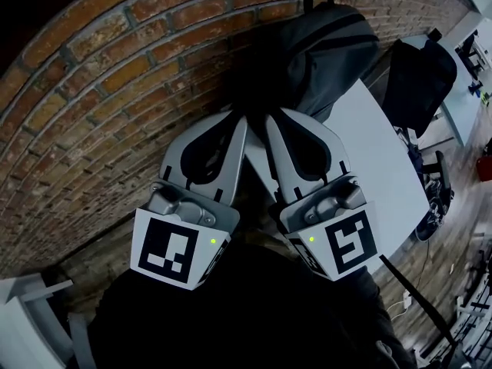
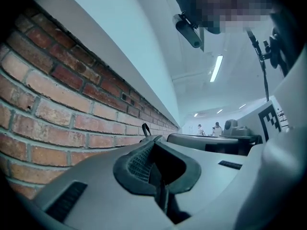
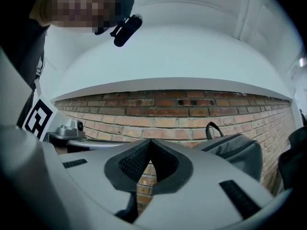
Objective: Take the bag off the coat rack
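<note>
The grey bag (image 1: 330, 52) hangs against the brick wall (image 1: 115, 91). Its long axis runs down from the top handle loop (image 3: 213, 123); the rack hook carrying it is, I think, cut off above the head view. Both tools point at the wall, jaws pressed together with nothing between them. The bag lies ahead and to the right of the right hand-held gripper (image 1: 270, 123), which is the nearer. The left hand-held gripper (image 1: 241, 123) sits further along the wall.

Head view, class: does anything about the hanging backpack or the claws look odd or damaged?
Nothing stands out: the dark grey fabric backpack hangs intact against the red brick wall; left claw and right claw are shut, empty.
</note>
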